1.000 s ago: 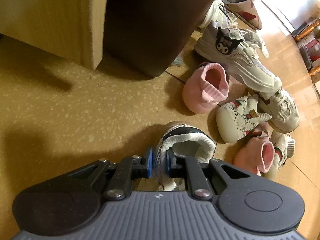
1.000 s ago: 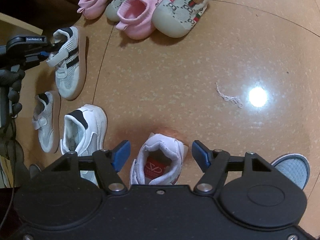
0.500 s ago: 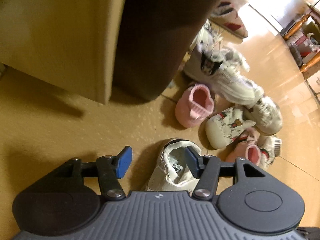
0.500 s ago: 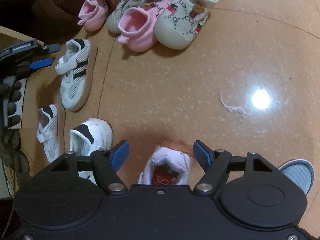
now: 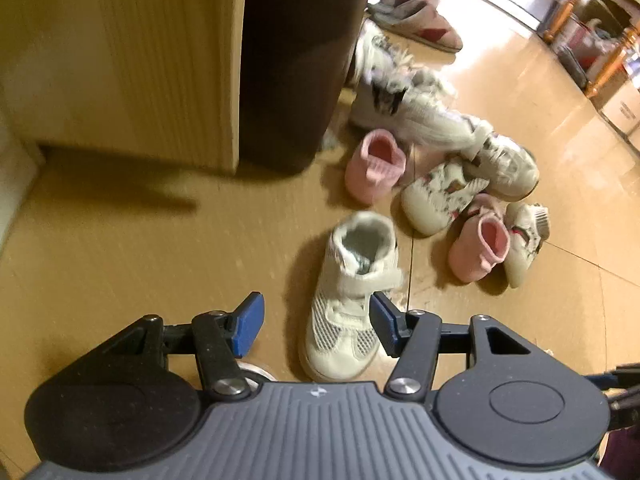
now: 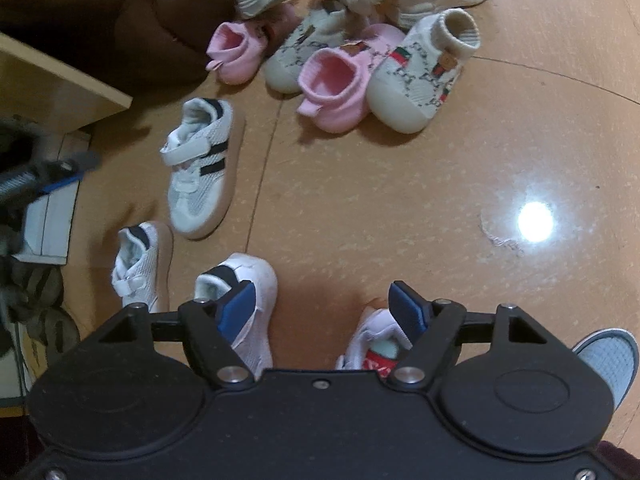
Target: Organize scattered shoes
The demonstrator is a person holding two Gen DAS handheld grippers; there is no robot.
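1. Shoes scattered over a tan floor (image 6: 400, 184), beside a brown sofa (image 6: 100, 8) and a pale wooden panel (image 5: 132, 60).
2. Jumbled pile near the sofa: white sneakers (image 5: 420, 116) at the back, two patterned cream sock shoes (image 6: 424, 76) and two pink sock shoes (image 6: 332, 92) in front, touching one another.
3. Left gripper (image 5: 316, 324): blue pads apart, jaws just opened, clamped on nothing; mesh strap shoe (image 5: 352, 300) flat on the floor below the gap, free of both pads.
4. Right gripper (image 6: 320, 308): pads wide apart, jaws just opened a little further, empty, bare floor between them.
5. Near the right gripper: white shoe with a black heel tab (image 6: 240, 296) behind its left pad, white shoe with a red insole (image 6: 376, 340) behind its right pad.
6. Further left, second mesh strap shoe (image 6: 138, 268), just beside the black-tabbed one.
7. Small white thread scrap (image 6: 500, 238) by a bright light glare.
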